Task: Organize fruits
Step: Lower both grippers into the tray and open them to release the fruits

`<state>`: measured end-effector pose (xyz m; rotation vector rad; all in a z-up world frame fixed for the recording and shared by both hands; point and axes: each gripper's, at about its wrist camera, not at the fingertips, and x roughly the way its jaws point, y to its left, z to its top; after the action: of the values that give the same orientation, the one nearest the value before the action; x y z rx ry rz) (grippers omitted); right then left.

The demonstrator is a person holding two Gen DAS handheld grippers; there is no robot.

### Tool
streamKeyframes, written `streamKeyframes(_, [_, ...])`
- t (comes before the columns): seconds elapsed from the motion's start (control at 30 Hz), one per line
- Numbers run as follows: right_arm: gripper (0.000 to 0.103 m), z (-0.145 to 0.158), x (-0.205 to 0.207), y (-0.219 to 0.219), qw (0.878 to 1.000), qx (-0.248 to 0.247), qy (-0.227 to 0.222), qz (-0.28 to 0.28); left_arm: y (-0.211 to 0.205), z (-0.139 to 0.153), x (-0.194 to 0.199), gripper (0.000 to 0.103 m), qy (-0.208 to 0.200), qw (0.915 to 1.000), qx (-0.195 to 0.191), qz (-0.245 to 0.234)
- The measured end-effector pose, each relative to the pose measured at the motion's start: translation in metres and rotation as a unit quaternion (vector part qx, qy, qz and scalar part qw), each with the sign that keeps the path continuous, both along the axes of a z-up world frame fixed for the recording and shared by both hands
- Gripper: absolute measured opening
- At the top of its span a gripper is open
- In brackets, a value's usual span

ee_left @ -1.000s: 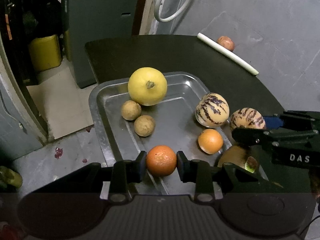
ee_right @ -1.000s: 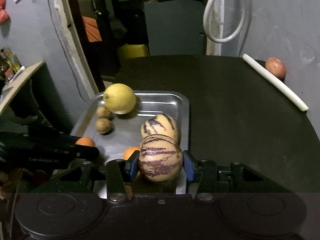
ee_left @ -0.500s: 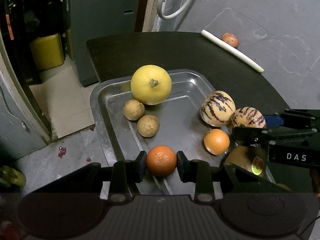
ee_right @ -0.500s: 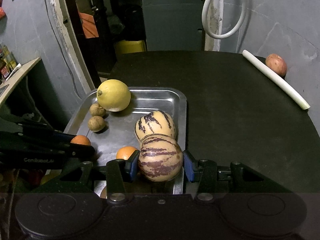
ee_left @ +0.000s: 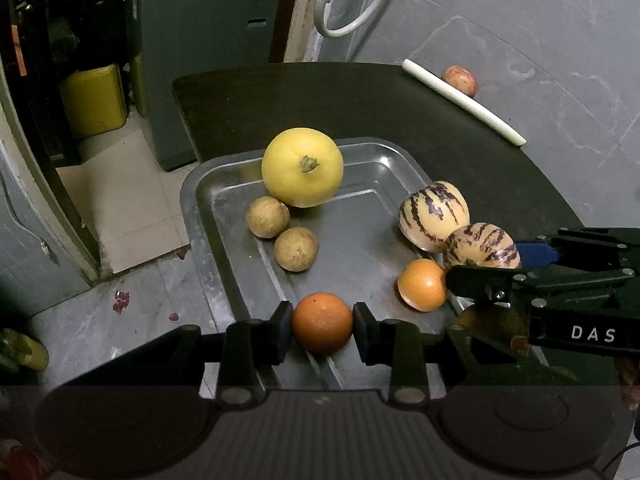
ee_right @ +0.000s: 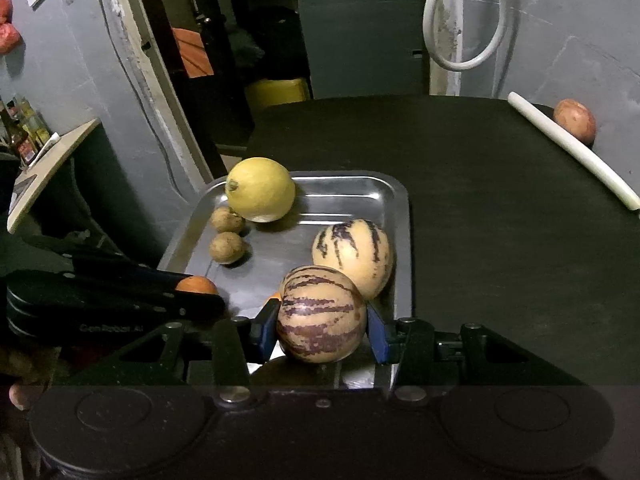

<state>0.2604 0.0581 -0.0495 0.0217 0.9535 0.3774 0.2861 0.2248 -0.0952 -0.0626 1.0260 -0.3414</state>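
the tray point(ee_left: 192, 208) sits on the table point(ee_left: 360, 108), at its left edge. in the tray's far part lies the large round fruit point(ee_left: 302, 167), with two small round fruits point(ee_left: 267, 217) just near and left of it. two striped fruits point(ee_left: 434, 216) lie along the tray's right side, a smooth fruit point(ee_left: 422, 285) nearer. a rod point(ee_left: 464, 102) and another fruit point(ee_left: 460, 80) lie far right on the table.

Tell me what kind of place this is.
Probably a home storage or utility room: bare grey walls, a yellow jerrycan on the floor, and a cluttered shelf of bottles beside the dark table.
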Motion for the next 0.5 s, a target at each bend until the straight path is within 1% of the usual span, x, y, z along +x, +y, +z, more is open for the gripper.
streamKeyframes(0.13, [0.047, -0.001, 0.003, -0.003, 1.0, 0.018, 0.009, -0.006, 0.001, 0.001, 0.0, 0.035, 0.001, 1.0, 0.002, -0.001])
streamKeyframes(0.3, [0.047, -0.007, 0.009, -0.02, 0.996, 0.072, 0.046, -0.035, -0.001, 0.001, 0.0, 0.035, 0.002, 1.0, 0.005, -0.003])
streamKeyframes(0.37, [0.047, -0.007, 0.008, -0.022, 0.996, 0.062, 0.044, -0.039, -0.001, 0.001, -0.001, 0.035, 0.002, 1.0, 0.006, -0.004])
streamKeyframes(0.5, [0.047, -0.007, 0.004, -0.018, 0.999, 0.01, 0.022, -0.024, 0.0, 0.0, -0.001, 0.035, 0.002, 1.0, 0.006, -0.003])
